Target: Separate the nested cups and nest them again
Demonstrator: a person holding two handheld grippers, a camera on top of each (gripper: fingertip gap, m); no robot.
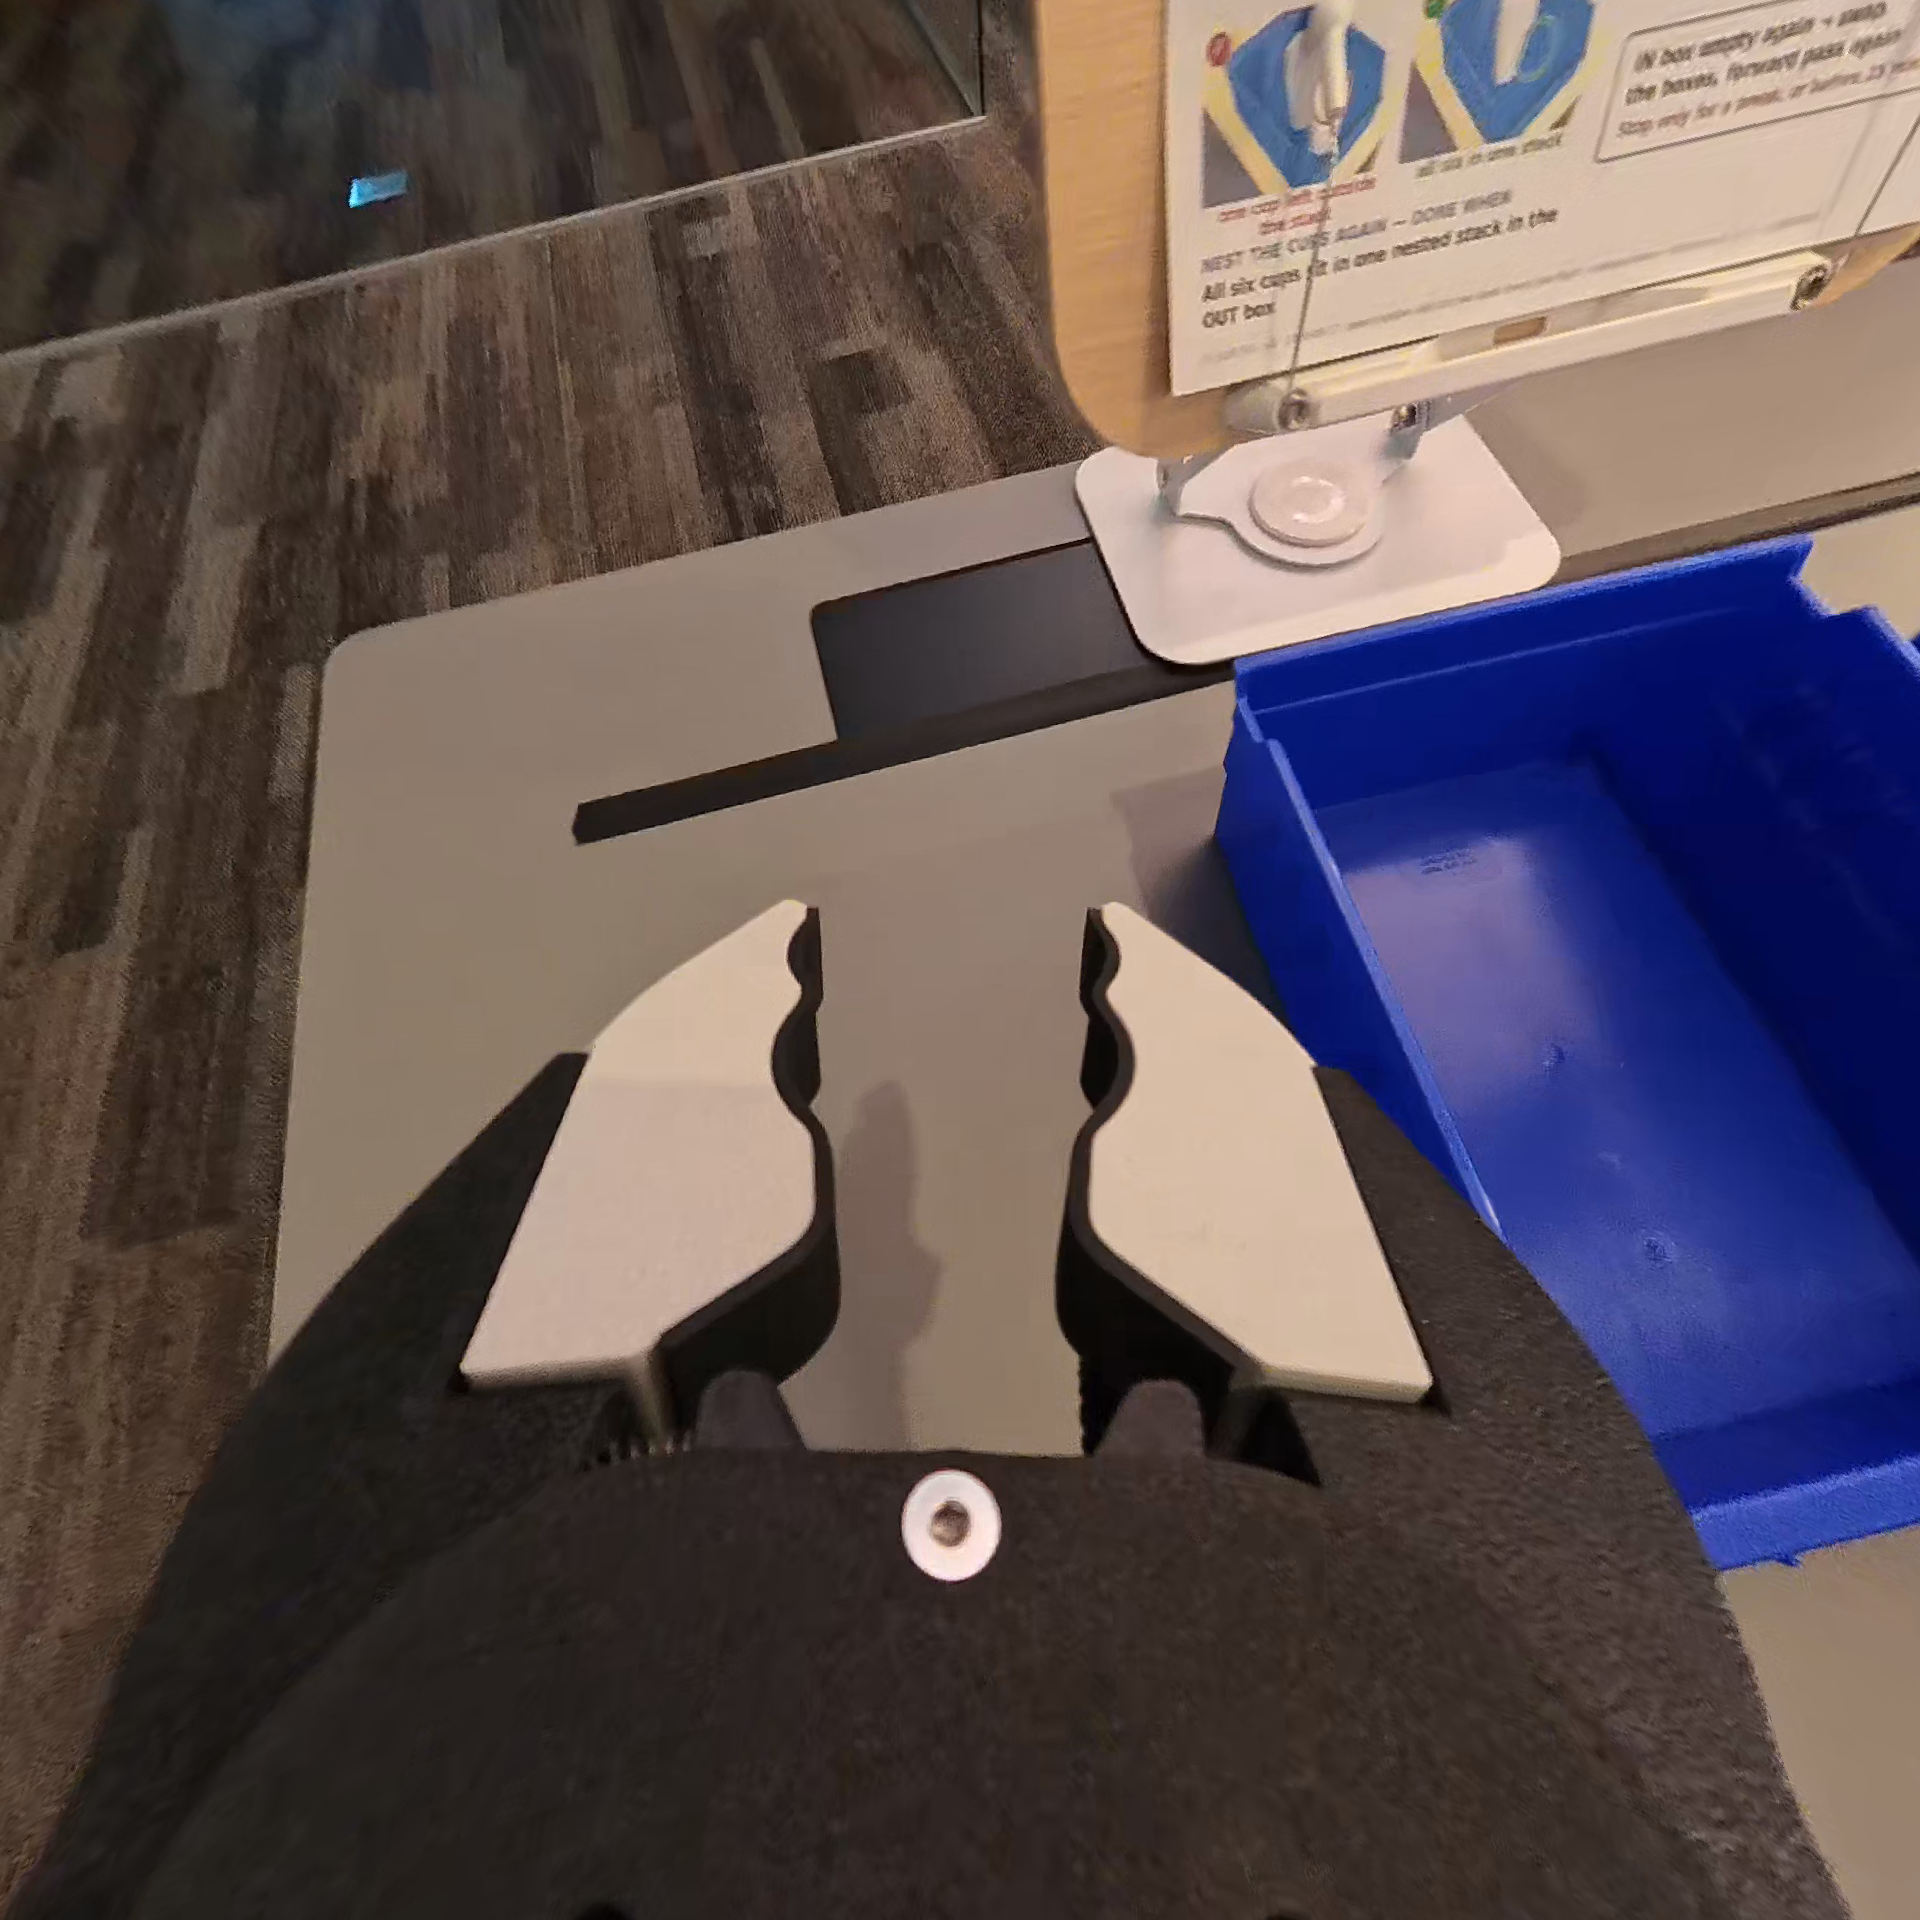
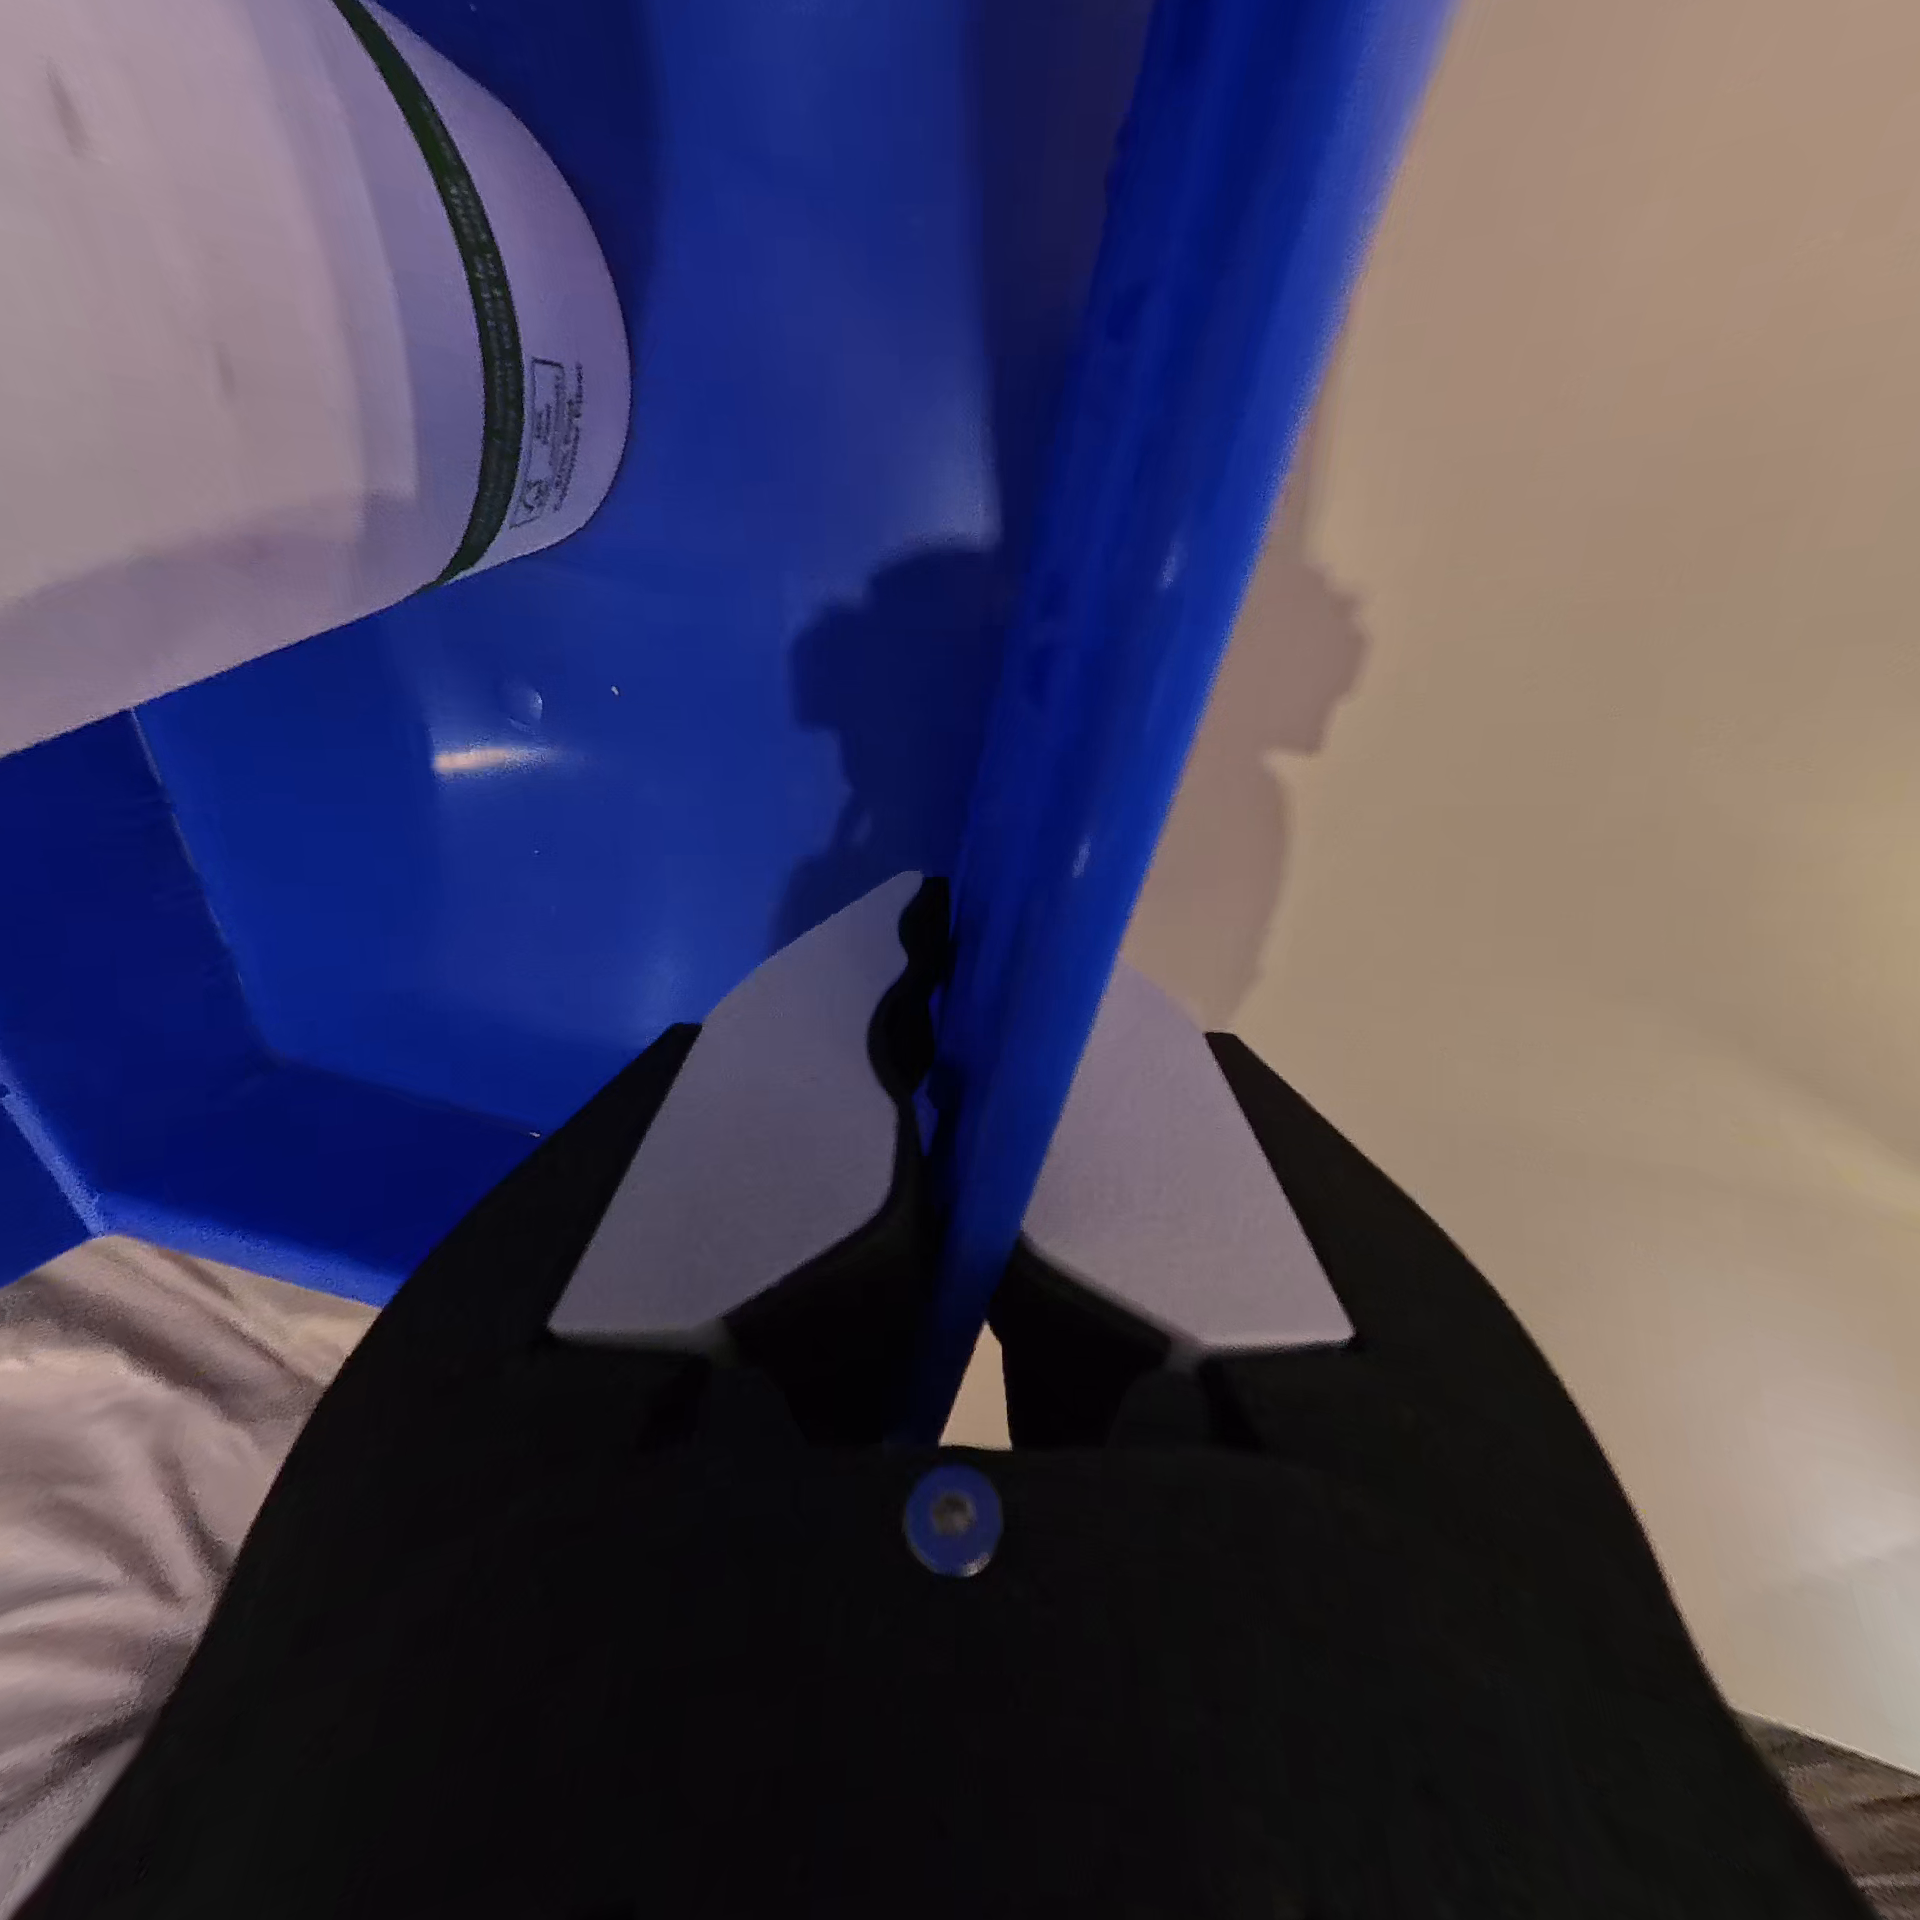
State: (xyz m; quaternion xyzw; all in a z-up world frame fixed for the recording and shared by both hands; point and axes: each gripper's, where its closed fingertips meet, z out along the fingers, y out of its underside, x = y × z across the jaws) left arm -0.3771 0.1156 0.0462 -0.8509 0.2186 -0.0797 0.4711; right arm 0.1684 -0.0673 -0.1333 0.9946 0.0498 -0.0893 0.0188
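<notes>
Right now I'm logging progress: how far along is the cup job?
Done: nothing that shows; the blue bin in the left wrist view is empty. In hand: the right gripper is shut on the wall of a blue bin holding a white cup; the left gripper is open over the grey table. Left: separating and renesting the cups.

Left wrist view high over table; right very close, perhaps on another blue bin.

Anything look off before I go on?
Yes. The right gripper is shut on a blue bin's wall, not a cup; the bin looks tipped, with a white cup lying sideways inside.
</notes>
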